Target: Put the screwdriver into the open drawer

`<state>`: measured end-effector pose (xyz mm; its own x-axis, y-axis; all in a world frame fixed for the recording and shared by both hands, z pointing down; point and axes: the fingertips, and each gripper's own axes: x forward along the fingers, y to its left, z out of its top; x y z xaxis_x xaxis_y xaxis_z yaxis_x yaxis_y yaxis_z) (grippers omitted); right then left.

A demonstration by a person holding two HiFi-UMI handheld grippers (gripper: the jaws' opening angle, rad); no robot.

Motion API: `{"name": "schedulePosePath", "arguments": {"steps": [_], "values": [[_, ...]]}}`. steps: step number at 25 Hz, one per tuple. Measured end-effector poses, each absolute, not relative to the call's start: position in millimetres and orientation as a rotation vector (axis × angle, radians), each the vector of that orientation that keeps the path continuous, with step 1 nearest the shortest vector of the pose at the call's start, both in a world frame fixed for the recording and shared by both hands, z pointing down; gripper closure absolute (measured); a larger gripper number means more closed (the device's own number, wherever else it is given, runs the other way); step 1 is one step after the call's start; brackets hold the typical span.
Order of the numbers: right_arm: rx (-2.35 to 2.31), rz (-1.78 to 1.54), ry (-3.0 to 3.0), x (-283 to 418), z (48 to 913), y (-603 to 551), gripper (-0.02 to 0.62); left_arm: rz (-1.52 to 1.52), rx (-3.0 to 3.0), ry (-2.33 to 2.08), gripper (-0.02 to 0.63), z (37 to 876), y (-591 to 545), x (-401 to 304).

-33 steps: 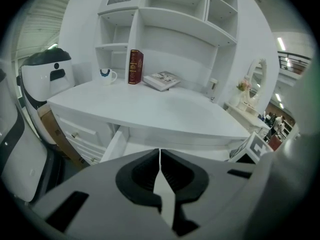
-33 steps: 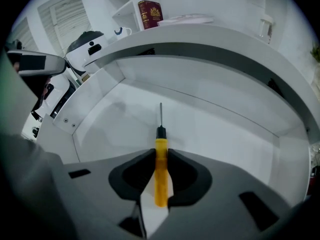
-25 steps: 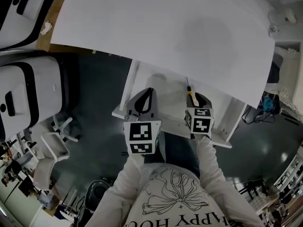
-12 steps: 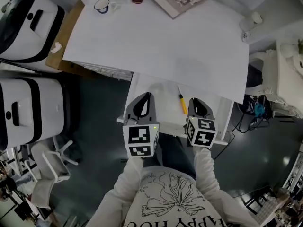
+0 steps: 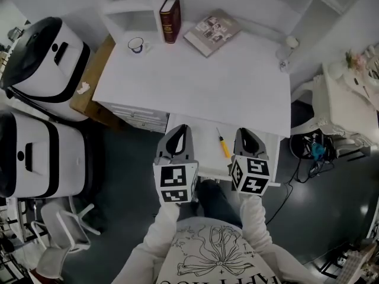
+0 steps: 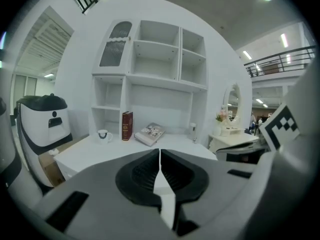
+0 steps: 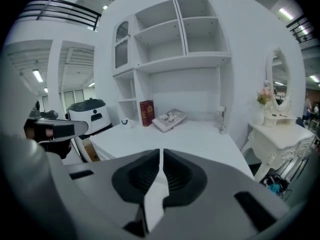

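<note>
The screwdriver, with a yellow handle, lies in the open white drawer under the desk's front edge. Both grippers hover above the drawer's front, one on each side of the screwdriver and apart from it. My left gripper is shut with nothing in it; its own view shows the jaws meeting. My right gripper has just been closing, and its jaws now stand together with nothing between them. Both point over the desk toward the shelf unit.
The white desk carries a red book, a magazine, a mug and a small bottle. Two large white machines stand to the left, and a white side table stands to the right.
Both grippers have risen away from the drawer. The screwdriver stays lying in the drawer. The head view now takes in the whole desk and the shelf behind it.
</note>
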<state>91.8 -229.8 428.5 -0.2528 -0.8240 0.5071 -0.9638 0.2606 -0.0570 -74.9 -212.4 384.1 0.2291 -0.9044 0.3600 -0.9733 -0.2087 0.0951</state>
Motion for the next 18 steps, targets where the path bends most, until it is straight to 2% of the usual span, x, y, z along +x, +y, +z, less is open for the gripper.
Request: {"name": "schedulePosePath", "arguments": {"steps": [8,18], "values": [[1.737,0.389,-2.233,96.2,362.4,-221.9,0.577,0.228,2.290,-1.802,0.595,328.9,-205.1,-75.3],[1.799,0.316,-2.277,106.5,319.7,-211.8,0.582,0.145,2.350,-1.827,0.595,285.9,-200.1,-65.8]]}}
